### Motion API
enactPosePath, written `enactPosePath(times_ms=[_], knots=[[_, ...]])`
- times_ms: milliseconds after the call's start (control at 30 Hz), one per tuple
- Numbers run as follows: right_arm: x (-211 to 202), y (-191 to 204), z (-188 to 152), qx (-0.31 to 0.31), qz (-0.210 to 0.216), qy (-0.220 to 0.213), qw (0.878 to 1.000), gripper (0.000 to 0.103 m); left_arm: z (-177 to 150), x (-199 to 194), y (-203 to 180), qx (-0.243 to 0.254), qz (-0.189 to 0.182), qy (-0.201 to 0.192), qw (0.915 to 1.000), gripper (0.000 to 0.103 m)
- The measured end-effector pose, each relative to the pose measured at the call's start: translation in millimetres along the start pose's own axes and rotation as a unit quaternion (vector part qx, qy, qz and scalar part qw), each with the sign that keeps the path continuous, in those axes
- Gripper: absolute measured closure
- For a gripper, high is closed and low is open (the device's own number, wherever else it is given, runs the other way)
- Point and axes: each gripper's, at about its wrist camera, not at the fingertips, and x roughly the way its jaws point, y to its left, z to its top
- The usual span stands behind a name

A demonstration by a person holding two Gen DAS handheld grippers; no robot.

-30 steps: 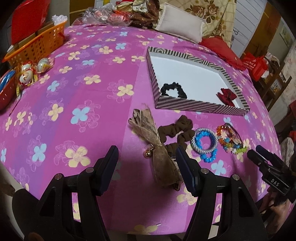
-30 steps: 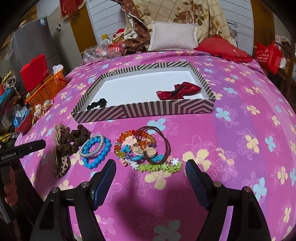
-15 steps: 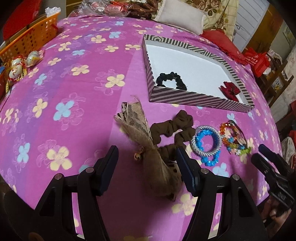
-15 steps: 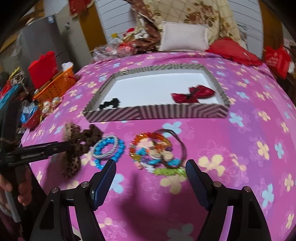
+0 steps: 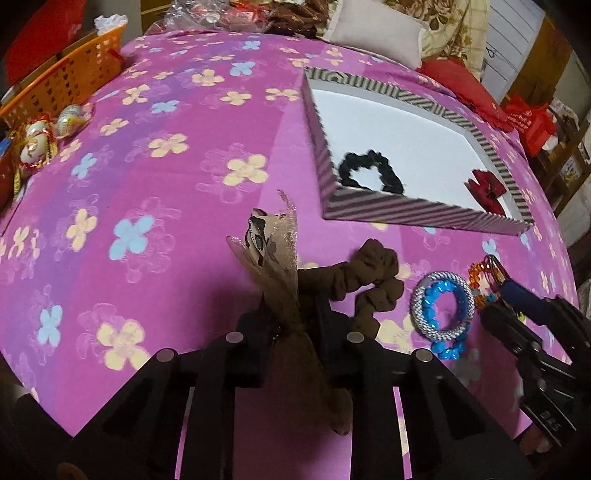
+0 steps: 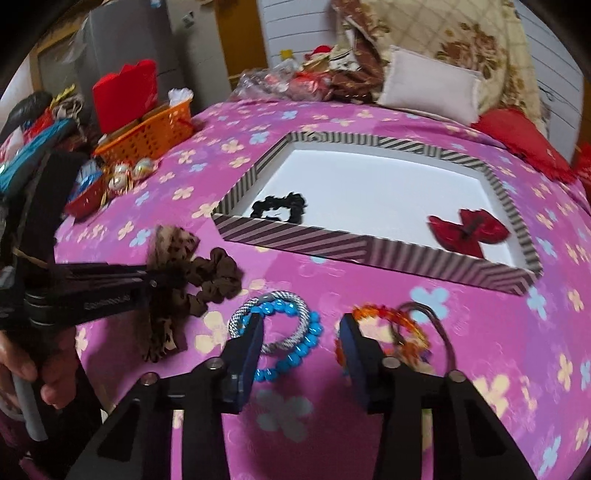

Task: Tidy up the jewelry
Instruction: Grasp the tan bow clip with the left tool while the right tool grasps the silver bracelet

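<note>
My left gripper (image 5: 291,317) is shut on the middle of a brown leopard-print bow (image 5: 275,254); it also shows in the right wrist view (image 6: 171,240). A brown scrunchie (image 5: 373,280) lies beside it. My right gripper (image 6: 301,332) is open, low over the cloth, between a blue bead and silver bracelet set (image 6: 284,330) and a pile of coloured bead bracelets (image 6: 399,328). The striped tray (image 5: 413,216) holds a black scrunchie (image 5: 369,171) and a red bow (image 5: 485,182).
Pink flowered cloth (image 5: 147,184) covers the table. An orange basket (image 5: 70,83) and wrapped ornaments (image 5: 40,136) sit at the left edge. A pillow (image 5: 373,31) and red cushion (image 5: 461,81) lie behind the tray. The right gripper's body (image 5: 535,332) is at the lower right.
My left gripper moved forward and closed on the leopard bow. My right gripper moved forward and down, narrowing its jaws, between the blue bracelets and the coloured bead pile.
</note>
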Motion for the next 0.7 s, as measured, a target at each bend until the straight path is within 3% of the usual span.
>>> enactPosePath(times_ms=[67, 267, 400, 700], knots=[[8.1, 1.8, 1.5, -0.006, 0.002, 0.009, 1.000, 0.075, 1.6, -2.9, 5.7, -0.006, -0.001, -0.002, 1.0000, 0.084], [27.6, 3.0, 2.8, -0.013, -0.006, 0.030, 0.999, 0.076, 3.5, -5.4, 12.0, -0.006, -0.005, 0.000, 1.0000, 0.084], [27.6, 2.8, 2.0, -0.013, -0.007, 0.028, 1.000, 0.096, 2.0, -2.3, 13.1, -0.007, -0.006, 0.004, 0.9999, 0.084], [10.7, 2.9, -1.0, -0.006, -0.003, 0.008, 1.000, 0.096, 0.4, -7.7, 12.0, -0.008, -0.004, -0.001, 1.0000, 0.084]])
